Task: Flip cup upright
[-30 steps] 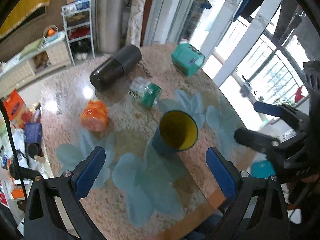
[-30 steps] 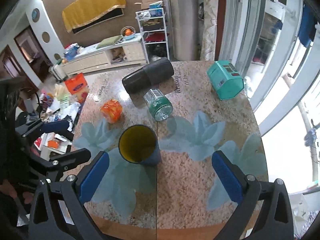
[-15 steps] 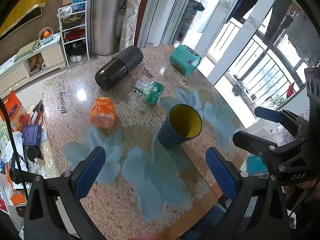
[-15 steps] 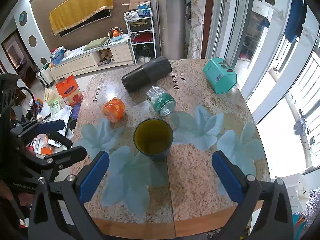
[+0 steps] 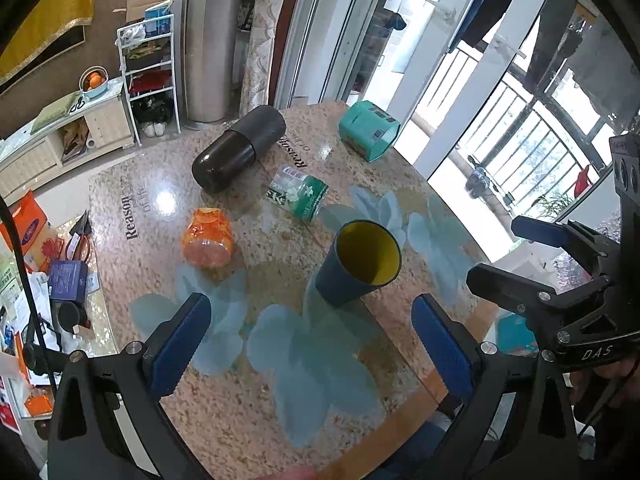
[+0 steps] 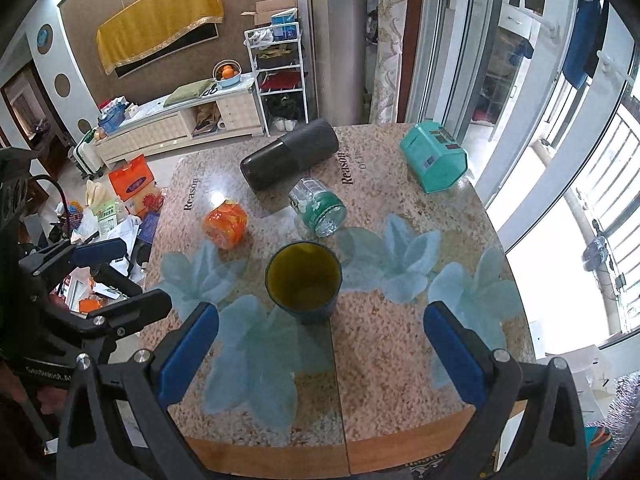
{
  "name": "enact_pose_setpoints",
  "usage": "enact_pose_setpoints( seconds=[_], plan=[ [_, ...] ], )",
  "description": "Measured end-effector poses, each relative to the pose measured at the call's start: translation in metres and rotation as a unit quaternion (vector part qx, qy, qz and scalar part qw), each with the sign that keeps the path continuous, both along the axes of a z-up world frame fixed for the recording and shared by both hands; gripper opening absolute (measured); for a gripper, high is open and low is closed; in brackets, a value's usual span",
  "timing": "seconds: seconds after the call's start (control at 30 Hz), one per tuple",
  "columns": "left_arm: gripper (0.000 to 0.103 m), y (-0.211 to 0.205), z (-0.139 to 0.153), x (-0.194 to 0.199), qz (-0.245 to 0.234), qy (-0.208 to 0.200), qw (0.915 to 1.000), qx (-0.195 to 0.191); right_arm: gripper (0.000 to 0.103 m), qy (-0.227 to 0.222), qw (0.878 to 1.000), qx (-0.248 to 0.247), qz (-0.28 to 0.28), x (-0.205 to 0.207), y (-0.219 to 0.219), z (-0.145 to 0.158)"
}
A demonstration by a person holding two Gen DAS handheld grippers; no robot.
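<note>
A dark blue cup (image 5: 358, 266) with a yellow inside stands upright on the table, mouth up; it also shows in the right wrist view (image 6: 304, 282). My left gripper (image 5: 310, 344) is open and empty, above the table's near part, short of the cup. My right gripper (image 6: 320, 354) is open and empty, also held back from the cup. Each gripper shows at the edge of the other's view: the right one (image 5: 548, 252) and the left one (image 6: 116, 276).
The granite table (image 6: 392, 332) with blue flower prints carries a black cylinder (image 6: 290, 158) lying down, a green-labelled jar (image 6: 320, 208) on its side, an orange jar (image 6: 225, 224) and a teal box (image 6: 434, 160). Floor clutter lies left; windows stand right.
Both grippers have drawn back and up from the cup, so more of the table shows. The cup stands still and upright.
</note>
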State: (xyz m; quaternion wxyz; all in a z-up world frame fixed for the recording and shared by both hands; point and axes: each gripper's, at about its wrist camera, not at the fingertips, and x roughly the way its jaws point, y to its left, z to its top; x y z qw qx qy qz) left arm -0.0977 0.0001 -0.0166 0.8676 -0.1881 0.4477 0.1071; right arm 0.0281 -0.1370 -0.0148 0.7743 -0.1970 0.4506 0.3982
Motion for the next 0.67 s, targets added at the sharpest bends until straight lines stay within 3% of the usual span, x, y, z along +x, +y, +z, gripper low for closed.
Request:
enact_pose_setpoints(
  seconds=[0.67],
  plan=[
    [0.101,-0.0067,-0.0029,0.0088,-0.009,0.004,0.9999,-0.006,0.103,-0.002,1.0,-0.003,-0.019,0.0049,-0.0096,0.0025]
  ],
)
